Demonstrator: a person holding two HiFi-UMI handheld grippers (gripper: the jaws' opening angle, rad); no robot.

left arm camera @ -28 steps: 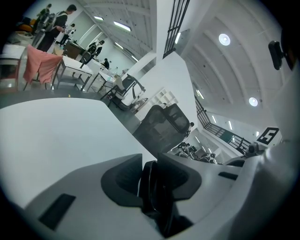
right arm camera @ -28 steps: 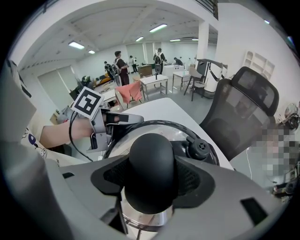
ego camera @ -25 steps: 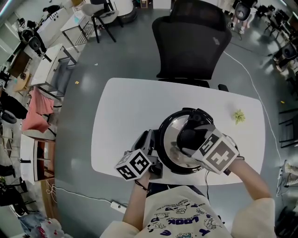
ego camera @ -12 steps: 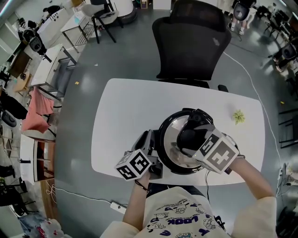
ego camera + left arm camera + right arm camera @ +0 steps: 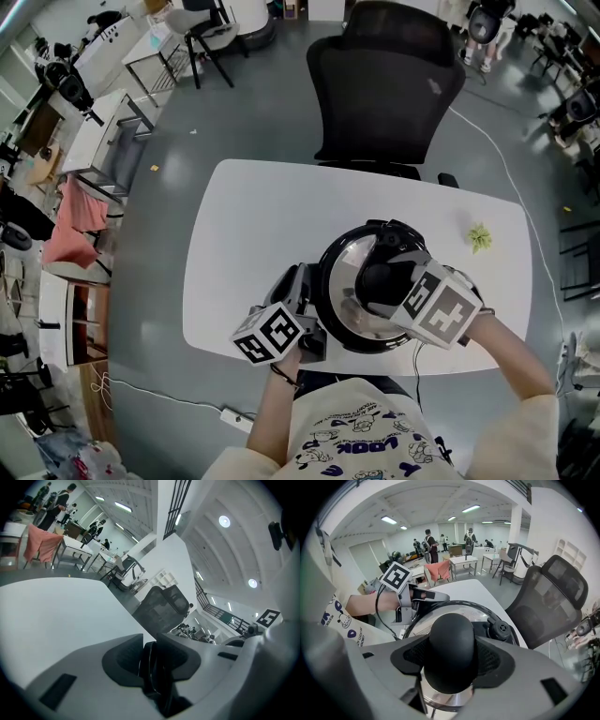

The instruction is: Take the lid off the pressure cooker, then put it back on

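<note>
The pressure cooker [image 5: 349, 330] stands near the front edge of the white table [image 5: 253, 234], its shiny lid [image 5: 345, 272] resting on it. My right gripper [image 5: 380, 278] comes down from above and is shut on the lid's round black knob [image 5: 451, 644], which fills the gap between the pads. A small black valve [image 5: 502, 629] sits on the lid beside the knob. My left gripper [image 5: 305, 289] lies at the cooker's left side, shut on a black handle part [image 5: 152, 677] at the pot's edge. In the right gripper view the left gripper [image 5: 433, 595] reaches along the rim.
A black office chair [image 5: 384, 84] stands behind the table. A small green thing [image 5: 482, 234] lies on the table at the far right. The person's torso is close to the table's front edge. Desks, chairs and people stand further off on the grey floor.
The right gripper's marker cube has turned a touch around the knob. The lid, the cooker and the left gripper have not moved.
</note>
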